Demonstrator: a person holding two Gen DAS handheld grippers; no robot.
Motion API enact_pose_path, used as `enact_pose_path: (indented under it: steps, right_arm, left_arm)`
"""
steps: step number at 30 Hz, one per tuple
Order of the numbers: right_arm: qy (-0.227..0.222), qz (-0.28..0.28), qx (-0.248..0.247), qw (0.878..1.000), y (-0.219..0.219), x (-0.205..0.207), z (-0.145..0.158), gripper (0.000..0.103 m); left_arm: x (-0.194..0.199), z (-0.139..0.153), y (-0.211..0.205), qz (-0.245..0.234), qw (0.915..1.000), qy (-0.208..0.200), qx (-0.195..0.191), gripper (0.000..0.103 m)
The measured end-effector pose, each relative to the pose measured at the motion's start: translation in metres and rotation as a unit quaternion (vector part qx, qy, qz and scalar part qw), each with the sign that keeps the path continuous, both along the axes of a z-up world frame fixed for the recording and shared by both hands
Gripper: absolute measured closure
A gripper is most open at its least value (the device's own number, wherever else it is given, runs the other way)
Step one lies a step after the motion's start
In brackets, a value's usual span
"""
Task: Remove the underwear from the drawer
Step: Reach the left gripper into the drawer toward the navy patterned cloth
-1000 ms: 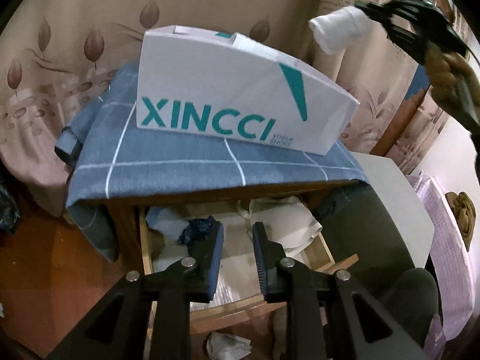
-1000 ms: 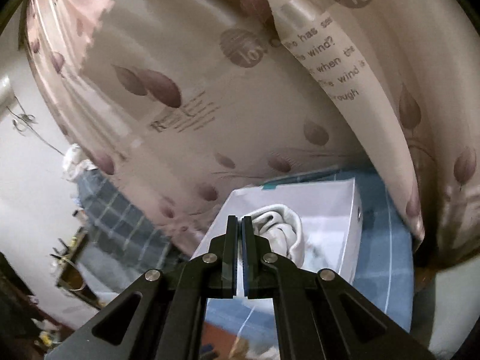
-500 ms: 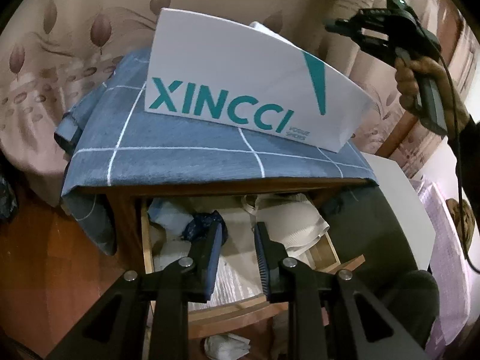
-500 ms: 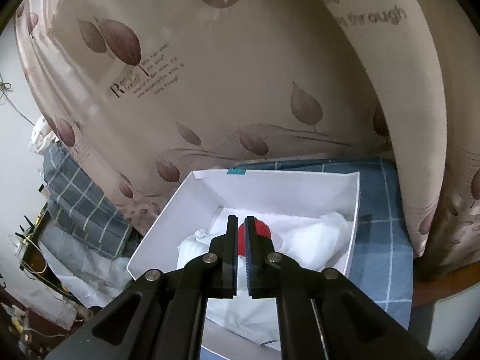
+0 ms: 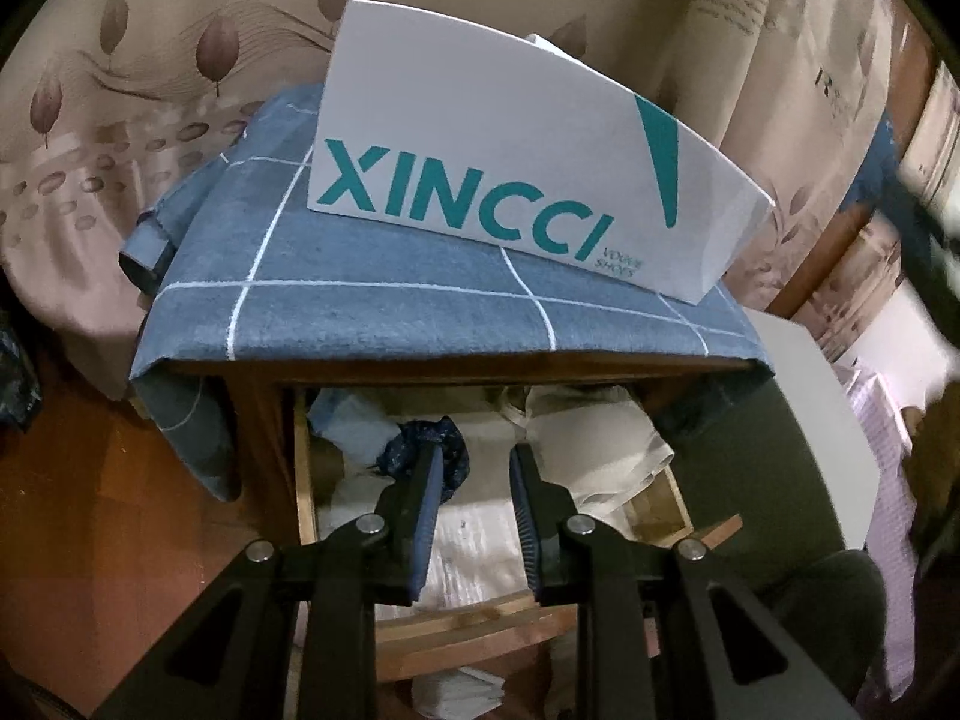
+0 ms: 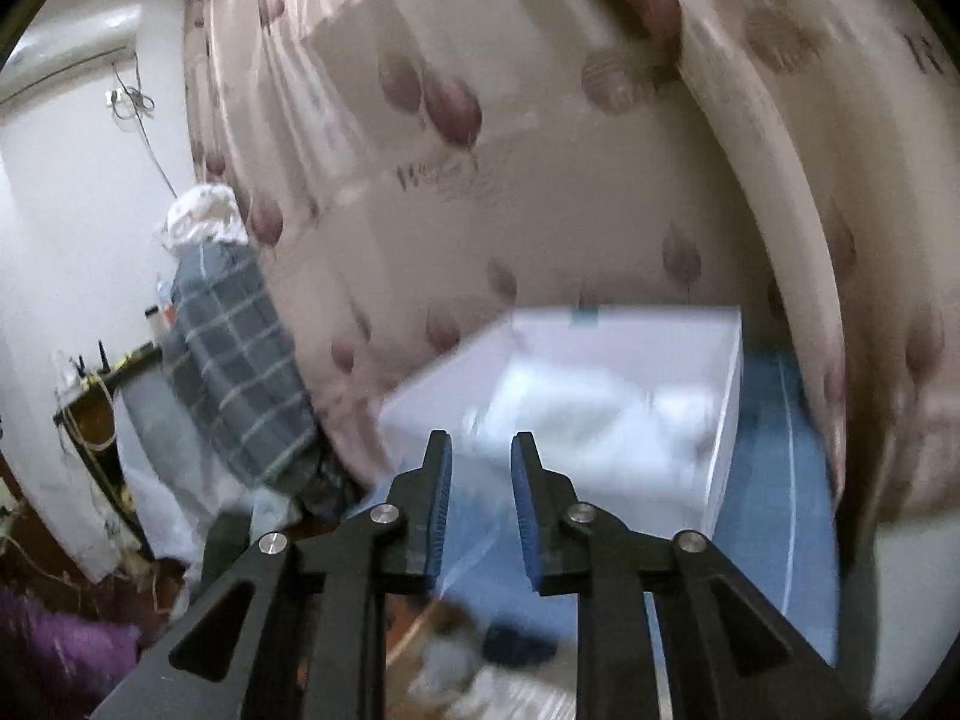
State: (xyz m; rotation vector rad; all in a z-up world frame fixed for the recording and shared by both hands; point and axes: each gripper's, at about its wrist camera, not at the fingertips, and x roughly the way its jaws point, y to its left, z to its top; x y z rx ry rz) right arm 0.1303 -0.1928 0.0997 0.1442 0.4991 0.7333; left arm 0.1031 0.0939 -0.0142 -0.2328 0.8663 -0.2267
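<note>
**Fig.: Open drawer below shoebox, both grippers empty**

L wrist view, left to right: leaf-print curtain (image 5: 150, 78) at far left; blue checked cloth (image 5: 390, 312) draped over a wooden cabinet, with a white "XINCCI" shoebox (image 5: 510, 168) standing on it. Below the cloth edge the drawer (image 5: 303, 480) stands pulled out. Inside it: pale blue fabric at the left, a dark navy patterned garment (image 5: 429, 450) near centre, beige folded cloth (image 5: 600, 438) at right. Left gripper (image 5: 476, 462) hangs over the drawer, jaws a small gap apart, nothing betw. them; its left finger overlaps the navy garment in view, contact cannot be told.

R wrist view (motion-blurred), left to right: white wall, grey checked bundle (image 6: 240, 360), curtain, then the shoebox seen from above w/ white underwear (image 6: 588, 414) lying inside. Right gripper (image 6: 480, 468) is near the box's front corner, jaws opening, nothing betw. them.
</note>
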Motion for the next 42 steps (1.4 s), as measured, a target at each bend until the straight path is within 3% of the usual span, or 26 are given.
enact_pose_path:
  steps: [2, 3, 7, 13, 18, 25, 30, 35, 42]
  right_arm:
    - [0.055, -0.012, -0.034, 0.998, 0.008, -0.007, -0.038, 0.082]
    - [0.092, -0.024, -0.070, 0.993, 0.016, -0.007, -0.064, 0.082]
    - [0.206, -0.036, -0.126, 0.970, 0.032, 0.006, -0.137, 0.082]
    - [0.263, -0.051, -0.164, 0.949, 0.038, 0.032, -0.180, 0.082]
    - [0.301, -0.060, -0.178, 0.935, 0.036, 0.043, -0.201, 0.082]
    - [0.346, -0.047, -0.202, 0.915, 0.041, 0.044, -0.224, 0.082]
    - [0.349, -0.047, -0.200, 0.914, 0.041, 0.044, -0.223, 0.082]
    - [0.356, -0.044, -0.201, 0.912, 0.042, 0.045, -0.223, 0.082]
    - [0.378, -0.033, -0.197, 0.904, 0.041, 0.042, -0.227, 0.082]
  left_arm:
    - [0.000, 0.000, -0.002, 0.002, 1.0000, -0.002, 0.008, 0.079]
    - [0.000, 0.000, -0.002, 0.004, 0.9999, -0.003, 0.009, 0.079]
    - [0.001, -0.003, -0.006, 0.006, 0.9998, 0.001, 0.019, 0.078]
    - [0.004, -0.016, -0.014, -0.003, 0.9989, 0.024, 0.040, 0.076]
    - [0.012, -0.029, -0.023, -0.017, 0.9970, 0.055, 0.053, 0.075]
    - [0.021, -0.047, -0.046, -0.049, 0.9882, 0.090, 0.113, 0.074]
    - [0.032, -0.061, -0.067, -0.083, 0.9789, 0.116, 0.147, 0.073]
    - [0.043, -0.074, -0.087, -0.114, 0.9627, 0.128, 0.209, 0.070]
    - [0.065, -0.087, -0.093, -0.130, 0.9513, 0.136, 0.244, 0.069]
